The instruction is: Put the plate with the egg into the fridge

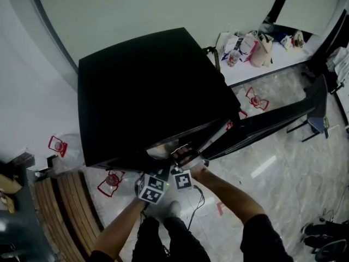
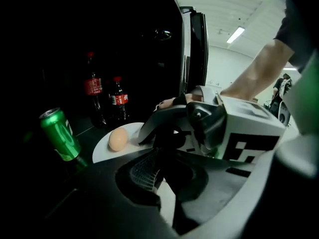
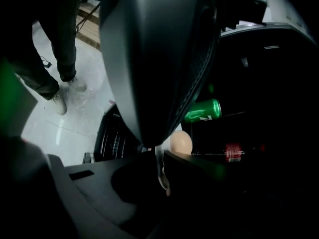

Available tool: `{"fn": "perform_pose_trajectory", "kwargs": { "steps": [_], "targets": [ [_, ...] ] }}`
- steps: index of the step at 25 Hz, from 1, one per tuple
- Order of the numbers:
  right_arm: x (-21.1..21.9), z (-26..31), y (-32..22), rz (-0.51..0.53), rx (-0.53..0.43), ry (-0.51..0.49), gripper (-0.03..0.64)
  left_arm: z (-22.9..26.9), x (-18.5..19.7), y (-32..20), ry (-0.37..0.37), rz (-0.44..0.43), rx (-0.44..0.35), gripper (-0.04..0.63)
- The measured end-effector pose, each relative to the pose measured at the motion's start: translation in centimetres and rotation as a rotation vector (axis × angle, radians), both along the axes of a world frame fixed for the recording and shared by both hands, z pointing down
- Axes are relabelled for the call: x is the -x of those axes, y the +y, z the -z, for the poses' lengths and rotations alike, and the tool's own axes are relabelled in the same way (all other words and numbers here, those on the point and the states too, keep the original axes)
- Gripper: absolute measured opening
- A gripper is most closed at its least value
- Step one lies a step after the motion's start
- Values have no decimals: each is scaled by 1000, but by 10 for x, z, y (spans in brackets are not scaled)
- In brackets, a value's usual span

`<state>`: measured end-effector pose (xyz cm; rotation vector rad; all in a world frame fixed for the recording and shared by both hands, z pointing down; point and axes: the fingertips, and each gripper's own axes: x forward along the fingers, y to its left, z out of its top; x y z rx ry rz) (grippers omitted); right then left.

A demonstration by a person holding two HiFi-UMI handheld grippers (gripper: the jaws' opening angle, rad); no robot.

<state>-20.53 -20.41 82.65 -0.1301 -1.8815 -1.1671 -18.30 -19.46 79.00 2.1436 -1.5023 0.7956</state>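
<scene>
We are looking at the dark shelf (image 2: pixel 88 139) inside the fridge (image 1: pixel 147 91). A green can (image 2: pixel 60 134) is standing on it near the fridge's open front, and two cola bottles (image 2: pixel 92 86) (image 2: pixel 118 99) with red labels are standing side by side deeper in the fridge. A white plate (image 2: pixel 107 151) carrying an egg (image 2: pixel 117 139) is sitting at shelf level by the fridge's opening; we cannot tell whether it is resting there. The fridge is standing on a pale tiled floor (image 1: pixel 283 168). A red-labelled bottle (image 1: pixel 112 180) is lying just before the fridge, and a slatted wooden bench (image 1: pixel 60 212) is standing nearby.
</scene>
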Motion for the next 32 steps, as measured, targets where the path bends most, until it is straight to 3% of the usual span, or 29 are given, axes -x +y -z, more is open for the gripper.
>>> {"fn": "perform_pose_trajectory", "kwargs": {
  "steps": [3, 7, 12, 18, 26, 29, 32],
  "targets": [
    [0, 4, 0, -1, 24, -6, 26, -9, -1, -8, -6, 4, 4, 9],
    [-5, 1, -4, -18, 58, 22, 132, -17, -9, -8, -23, -39, 37, 9],
    [-4, -4, -15, -32, 50, 16, 138, -29, -24, -3, 1, -99, 77, 9],
    [-6, -4, -15, -31, 42, 0, 138, -45, -9, -17, -5, -33, 130, 9],
    [-21, 6, -13, -68, 51, -21, 137, -47, 10, -35, -41, 20, 120, 9],
    [-28, 19, -11, -107, 55, -70, 137, -46, 12, -36, -26, 37, 115, 9],
    [-35, 47, -12, -188, 32, -215, 125, -31, 10, -34, -1, 53, 83, 9]
  ]
}}
